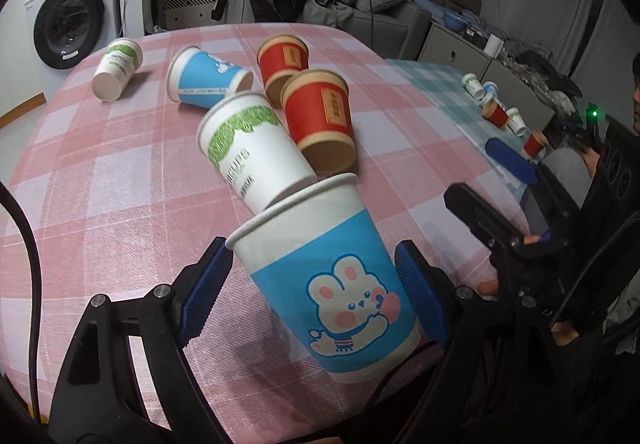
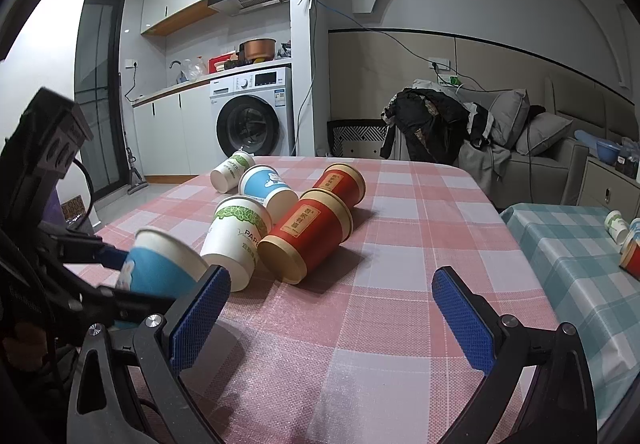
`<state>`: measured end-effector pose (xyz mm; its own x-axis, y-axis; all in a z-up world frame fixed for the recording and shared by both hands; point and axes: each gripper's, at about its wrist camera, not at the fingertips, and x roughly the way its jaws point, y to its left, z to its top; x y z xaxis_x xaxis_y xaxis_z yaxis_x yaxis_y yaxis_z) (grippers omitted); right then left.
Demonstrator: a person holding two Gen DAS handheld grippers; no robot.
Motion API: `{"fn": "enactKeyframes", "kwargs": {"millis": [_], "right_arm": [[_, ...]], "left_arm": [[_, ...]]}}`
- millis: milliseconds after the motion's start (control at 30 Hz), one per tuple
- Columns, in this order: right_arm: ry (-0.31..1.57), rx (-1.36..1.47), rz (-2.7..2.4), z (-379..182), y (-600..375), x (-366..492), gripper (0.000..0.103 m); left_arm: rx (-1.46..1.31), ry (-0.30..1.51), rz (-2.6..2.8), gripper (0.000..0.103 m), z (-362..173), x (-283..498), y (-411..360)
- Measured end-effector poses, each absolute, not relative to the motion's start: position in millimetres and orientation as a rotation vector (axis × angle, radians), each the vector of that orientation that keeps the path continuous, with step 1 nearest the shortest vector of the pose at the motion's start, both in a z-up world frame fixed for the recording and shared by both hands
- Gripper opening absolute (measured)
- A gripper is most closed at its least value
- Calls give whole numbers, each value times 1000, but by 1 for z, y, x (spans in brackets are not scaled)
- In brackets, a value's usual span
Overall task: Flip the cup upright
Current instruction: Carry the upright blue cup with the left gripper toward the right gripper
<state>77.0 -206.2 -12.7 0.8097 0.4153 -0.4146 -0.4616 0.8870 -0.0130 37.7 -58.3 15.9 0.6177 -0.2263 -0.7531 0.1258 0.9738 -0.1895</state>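
A blue and white paper cup with a rabbit print (image 1: 336, 284) stands mouth-up, tilted, between the fingers of my left gripper (image 1: 316, 296). The blue pads stand a little off its sides, so the gripper is open around it. The same cup shows at the left of the right wrist view (image 2: 160, 268). My right gripper (image 2: 332, 320) is open and empty above the pink checked tablecloth (image 2: 400, 284). Several other cups lie on their sides: a white and green one (image 1: 252, 148), two red ones (image 1: 320, 116), another blue one (image 1: 204, 80) and a far white one (image 1: 116, 68).
A second table with a teal checked cloth (image 2: 580, 264) stands to the right with several cups on it. A washing machine (image 2: 252, 112) and a sofa with clothes (image 2: 460, 128) lie beyond the table. Another person's gripper (image 1: 512, 160) shows at the right.
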Motion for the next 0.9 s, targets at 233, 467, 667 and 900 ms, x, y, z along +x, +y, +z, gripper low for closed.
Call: {"fn": "enactKeyframes", "kwargs": {"millis": [233, 467, 667, 900], "right_arm": [[417, -114, 469, -13, -207, 77, 103], [420, -109, 465, -14, -209, 79, 103], [419, -112, 467, -14, -209, 78, 103], [422, -105, 469, -13, -209, 77, 103]], "left_arm": [[-125, 926, -227, 82, 3, 44, -63], [-102, 935, -248, 82, -4, 48, -70], [-107, 932, -250, 88, -7, 51, -68], [-145, 909, -246, 102, -3, 47, -55]]}}
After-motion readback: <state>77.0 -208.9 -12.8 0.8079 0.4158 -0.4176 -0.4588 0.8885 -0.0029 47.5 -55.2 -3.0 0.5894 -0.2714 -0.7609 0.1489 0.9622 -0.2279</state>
